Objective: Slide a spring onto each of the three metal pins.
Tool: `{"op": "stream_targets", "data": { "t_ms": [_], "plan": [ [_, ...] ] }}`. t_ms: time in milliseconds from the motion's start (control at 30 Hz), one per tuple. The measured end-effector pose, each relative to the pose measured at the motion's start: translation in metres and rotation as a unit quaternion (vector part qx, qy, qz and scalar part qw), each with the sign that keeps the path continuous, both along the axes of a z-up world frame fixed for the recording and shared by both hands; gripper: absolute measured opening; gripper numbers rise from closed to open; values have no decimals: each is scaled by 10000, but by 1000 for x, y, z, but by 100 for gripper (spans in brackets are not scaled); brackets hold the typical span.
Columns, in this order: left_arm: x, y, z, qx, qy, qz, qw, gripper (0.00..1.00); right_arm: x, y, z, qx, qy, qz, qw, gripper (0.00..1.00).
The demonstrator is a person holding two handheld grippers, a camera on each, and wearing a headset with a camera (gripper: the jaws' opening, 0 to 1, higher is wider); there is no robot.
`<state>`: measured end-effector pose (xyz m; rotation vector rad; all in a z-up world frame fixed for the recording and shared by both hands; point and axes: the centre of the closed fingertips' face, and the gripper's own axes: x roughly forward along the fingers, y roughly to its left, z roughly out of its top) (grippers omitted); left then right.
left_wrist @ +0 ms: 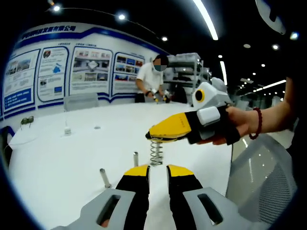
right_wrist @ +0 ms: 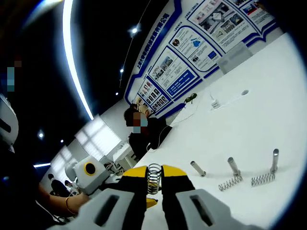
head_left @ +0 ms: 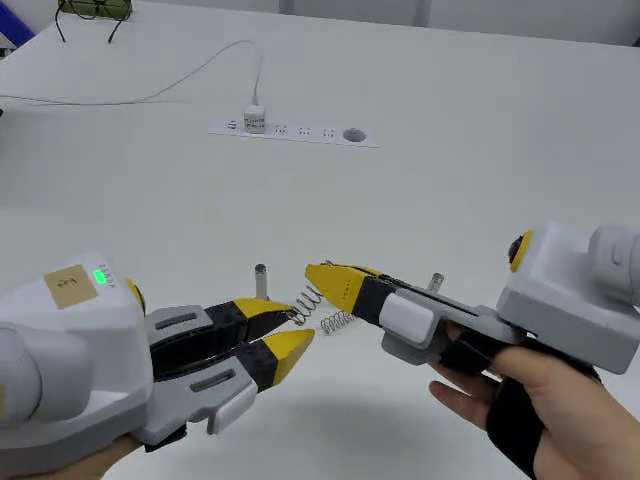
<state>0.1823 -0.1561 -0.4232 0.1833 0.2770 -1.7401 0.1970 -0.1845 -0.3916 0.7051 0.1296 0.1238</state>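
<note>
My right gripper (head_left: pixel 320 279) comes in from the right and is shut on a spring (head_left: pixel 308 303), which hangs from its yellow tips (left_wrist: pixel 156 152) and shows between its jaws (right_wrist: pixel 153 177). My left gripper (head_left: pixel 296 326) stands open at the lower left, its tips just under that spring's lower end (left_wrist: pixel 158 170). A second spring (head_left: pixel 337 321) lies on the white table. Two springs (right_wrist: pixel 230 182) (right_wrist: pixel 262 179) lie by three short metal pins (right_wrist: pixel 197 168) (right_wrist: pixel 233 166) (right_wrist: pixel 274 159). One pin (head_left: pixel 261 275) stands behind the left gripper, another pin (head_left: pixel 436 283) behind the right one.
A white power strip (head_left: pixel 295 131) with a plugged charger (head_left: pixel 255 118) and a cable lies at the back of the table (head_left: pixel 450 200). A dark green object (head_left: pixel 93 8) sits at the far left corner. A person (left_wrist: pixel 153 79) stands at another bench.
</note>
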Motion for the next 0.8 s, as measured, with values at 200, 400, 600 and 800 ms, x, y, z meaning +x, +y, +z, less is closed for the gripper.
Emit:
{"op": "stream_targets", "data": {
  "t_ms": [200, 400, 600, 800],
  "plan": [
    [8, 4, -8, 244, -411, 155, 9987, 21, 8, -5, 4, -347, 28, -15, 9994, 11],
    [13, 6, -16, 380, -378, 251, 9982, 30, 22, -7, 6, -829, 87, 74, 9965, 11],
    [19, 8, -22, 489, -371, 379, 9974, 39, 37, -9, 5, -1323, 177, 80, 9910, 11],
    [21, 9, -27, 556, -347, 459, 9968, 50, 49, -16, 2, -1474, 203, -85, 9888, 11]
  ]
}}
